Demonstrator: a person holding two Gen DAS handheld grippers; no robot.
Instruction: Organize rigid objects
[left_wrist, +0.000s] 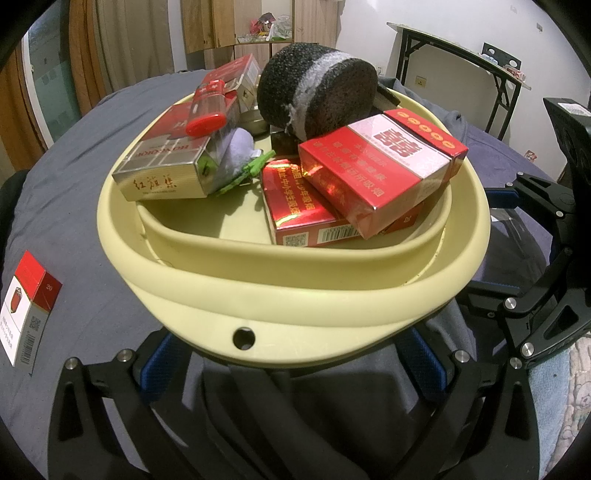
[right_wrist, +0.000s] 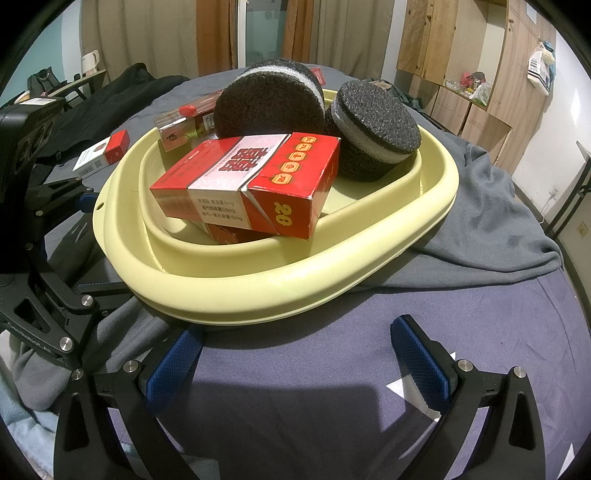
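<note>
Basin (left_wrist: 295, 291): pale yellow, on the blue-grey bed sheet (right_wrist: 332, 369); heaped with cigarette packs and two black sponge discs.
Top pack (right_wrist: 251, 181): red, tilted, one corner overhanging the basin's inner rim.
Loose pack (left_wrist: 29, 310): red-and-white, on the sheet well left of the basin.
Left tool (left_wrist: 291, 354): spread wide, blue pads under the basin's near rim, astride the hole tab.
Right tool (right_wrist: 299, 362): released, short of the rim; bare sheet between its fingers.

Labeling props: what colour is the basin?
Pale yellow basin, plain, no pattern; the right wrist view shows it best.
</note>
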